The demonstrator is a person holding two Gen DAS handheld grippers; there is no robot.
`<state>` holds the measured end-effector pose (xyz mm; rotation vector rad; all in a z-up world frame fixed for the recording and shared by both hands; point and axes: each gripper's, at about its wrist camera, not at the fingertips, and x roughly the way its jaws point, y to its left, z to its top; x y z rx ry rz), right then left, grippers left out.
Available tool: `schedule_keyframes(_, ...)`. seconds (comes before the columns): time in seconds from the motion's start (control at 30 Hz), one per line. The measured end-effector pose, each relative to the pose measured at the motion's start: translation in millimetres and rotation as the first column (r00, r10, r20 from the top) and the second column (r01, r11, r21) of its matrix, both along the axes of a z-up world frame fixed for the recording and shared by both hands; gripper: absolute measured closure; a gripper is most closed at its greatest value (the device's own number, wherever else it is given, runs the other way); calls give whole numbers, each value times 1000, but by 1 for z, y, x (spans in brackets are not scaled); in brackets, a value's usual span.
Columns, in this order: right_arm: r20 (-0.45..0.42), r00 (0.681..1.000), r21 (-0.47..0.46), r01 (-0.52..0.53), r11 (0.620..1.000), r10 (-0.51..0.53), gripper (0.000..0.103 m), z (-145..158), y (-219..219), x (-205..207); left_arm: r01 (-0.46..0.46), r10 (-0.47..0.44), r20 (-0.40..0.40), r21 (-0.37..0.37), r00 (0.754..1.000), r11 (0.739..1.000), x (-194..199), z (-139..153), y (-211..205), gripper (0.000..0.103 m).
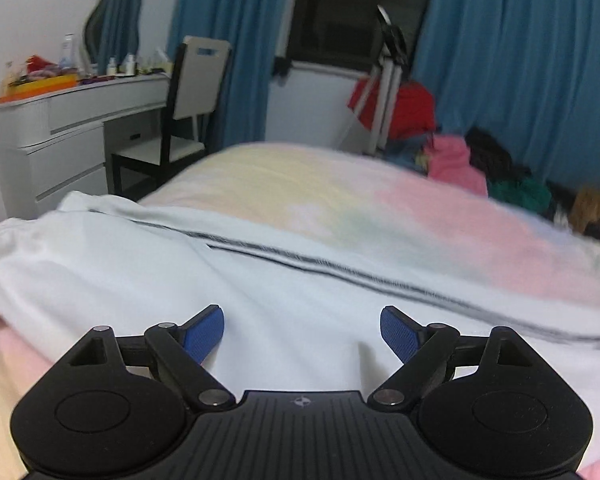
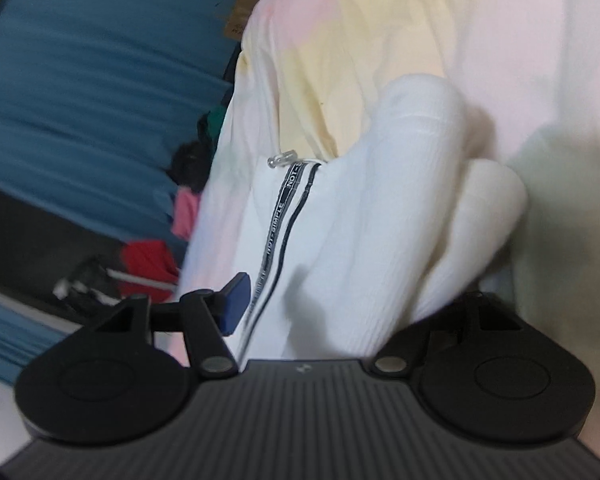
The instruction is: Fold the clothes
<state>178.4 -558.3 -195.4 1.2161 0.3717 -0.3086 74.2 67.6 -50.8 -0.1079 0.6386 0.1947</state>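
White black-striped garment point(image 1: 140, 264), pastel bedspread point(image 1: 340, 192)

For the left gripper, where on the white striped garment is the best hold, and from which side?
Judging from the left wrist view, take the white garment at its near hem, straight ahead of the open left gripper, coming in low from the near side. The cloth lies flat on the bedspread there, so pinching the free edge should lift one layer cleanly.

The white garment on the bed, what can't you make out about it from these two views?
- Left wrist view: white garment is motion-blurred and cut off at the left edge; its type is unclear.
- Right wrist view: a bunched fold covers one of the right gripper fingers, so its grip is unclear.
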Motion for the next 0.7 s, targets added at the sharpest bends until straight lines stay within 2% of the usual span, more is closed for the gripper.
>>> schedule_keyframes(0.03, -22, 1000, -33, -7, 999, 6, 41, 2, 2, 3, 6, -6, -17, 21, 1000, 1000, 6, -5, -5, 14)
schedule_keyframes(0.1, -77, 997, -81, -10, 997, 4, 56, 6, 6, 6, 20, -17, -51, 61, 999, 998, 19, -16, -15, 12)
schedule_keyframes(0.13, -90, 996, -97, -11, 995, 2, 68, 7, 6, 4, 27, -21, -69, 81, 997, 996, 26, -22, -20, 11)
schedule_keyframes(0.17, -98, 995, -111, -12, 994, 1, 76, 7, 5, 1, 36, -27, -99, 90, 995, 995, 29, -28, -22, 9)
schedule_keyframes(0.23, -106, 994, -133, -4, 991, -10, 83, 9, 5, -4, 49, -38, -131, 88, 991, 995, 33, -36, -22, 8)
schedule_keyframes(0.4, -106, 990, -165, 70, 984, -88, 90, 21, 10, -18, 65, -51, -152, 92, 987, 994, 35, -44, -23, 4)
schedule_keyframes(0.6, -77, 993, -333, 63, 941, -94, 92, 52, 25, -8, 71, -56, -147, 101, 988, 992, 32, -39, -19, 4)
schedule_keyframes(0.7, -45, 995, -435, 58, 899, -86, 92, 74, 39, -3, 73, -58, -146, 99, 988, 992, 32, -37, -18, 4)
